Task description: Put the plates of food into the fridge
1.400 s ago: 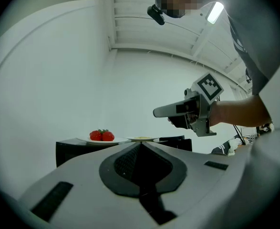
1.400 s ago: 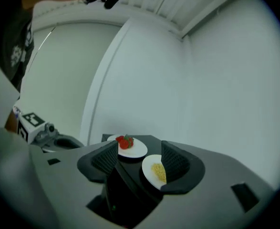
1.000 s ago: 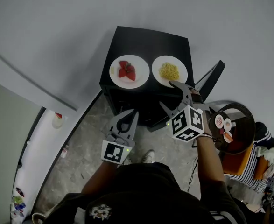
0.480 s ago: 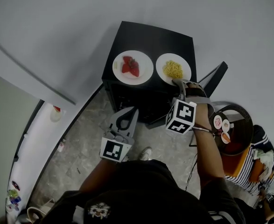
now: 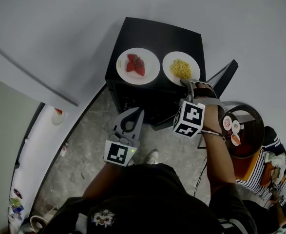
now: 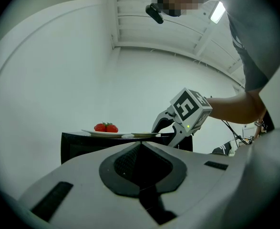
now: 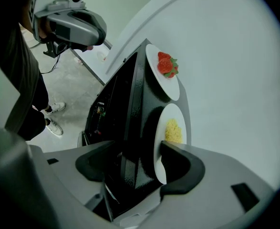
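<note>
Two white plates stand on top of a black mini fridge point(image 5: 155, 38): one with strawberries point(image 5: 138, 66) on the left, one with yellow noodles point(image 5: 181, 68) on the right. My right gripper point(image 5: 189, 84) is open at the noodle plate's near rim. In the right gripper view one jaw lies over that plate point(image 7: 173, 128) and the other below the fridge's top edge, with the gap wide. The strawberry plate point(image 7: 164, 70) is beyond. My left gripper point(image 5: 135, 112) is shut and empty, held low in front of the fridge; its view shows both plates point(image 6: 106, 130) edge-on.
A dark panel point(image 5: 221, 81), seemingly the fridge's door, juts out at the fridge's right. A round dark table point(image 5: 247, 138) with small dishes stands at right, by striped cloth point(image 5: 262, 174). A white ledge point(image 5: 40, 145) runs along the left. Grey floor point(image 5: 84, 145) lies in front.
My right gripper has gone forward and turned until its jaws reach the noodle plate's rim. The left gripper has hardly moved.
</note>
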`<state>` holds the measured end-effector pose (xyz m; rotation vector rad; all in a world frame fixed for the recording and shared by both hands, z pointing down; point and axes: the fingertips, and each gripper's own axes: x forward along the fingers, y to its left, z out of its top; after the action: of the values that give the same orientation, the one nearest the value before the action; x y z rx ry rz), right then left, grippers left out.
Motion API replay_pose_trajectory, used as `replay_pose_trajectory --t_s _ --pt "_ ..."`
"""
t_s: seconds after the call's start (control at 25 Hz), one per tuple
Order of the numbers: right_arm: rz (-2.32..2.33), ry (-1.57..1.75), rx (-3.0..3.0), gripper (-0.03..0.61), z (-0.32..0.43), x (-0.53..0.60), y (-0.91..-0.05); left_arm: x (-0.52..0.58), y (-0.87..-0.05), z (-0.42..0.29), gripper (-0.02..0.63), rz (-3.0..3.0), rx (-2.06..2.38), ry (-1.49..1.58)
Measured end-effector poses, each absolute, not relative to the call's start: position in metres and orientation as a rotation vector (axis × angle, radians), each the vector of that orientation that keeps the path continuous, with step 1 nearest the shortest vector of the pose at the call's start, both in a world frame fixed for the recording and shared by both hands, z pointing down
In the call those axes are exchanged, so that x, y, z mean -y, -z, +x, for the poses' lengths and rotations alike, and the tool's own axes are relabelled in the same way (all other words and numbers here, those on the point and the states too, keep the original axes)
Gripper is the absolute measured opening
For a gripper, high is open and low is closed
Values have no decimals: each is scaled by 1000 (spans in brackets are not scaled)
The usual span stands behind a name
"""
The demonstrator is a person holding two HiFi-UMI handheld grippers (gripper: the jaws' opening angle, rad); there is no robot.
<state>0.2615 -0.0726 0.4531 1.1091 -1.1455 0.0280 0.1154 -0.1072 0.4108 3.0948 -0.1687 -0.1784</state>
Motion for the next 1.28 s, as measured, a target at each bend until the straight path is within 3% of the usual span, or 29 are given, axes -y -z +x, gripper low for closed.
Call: replay_pose_trajectory --t_s 0.92,1.28 --pt "1138 28 1113 307 232 42 -444 109 -415 110 21 3084 157 146" --pt "2049 24 1676 305 207 48 -341 107 -415 104 21 3092 162 153"
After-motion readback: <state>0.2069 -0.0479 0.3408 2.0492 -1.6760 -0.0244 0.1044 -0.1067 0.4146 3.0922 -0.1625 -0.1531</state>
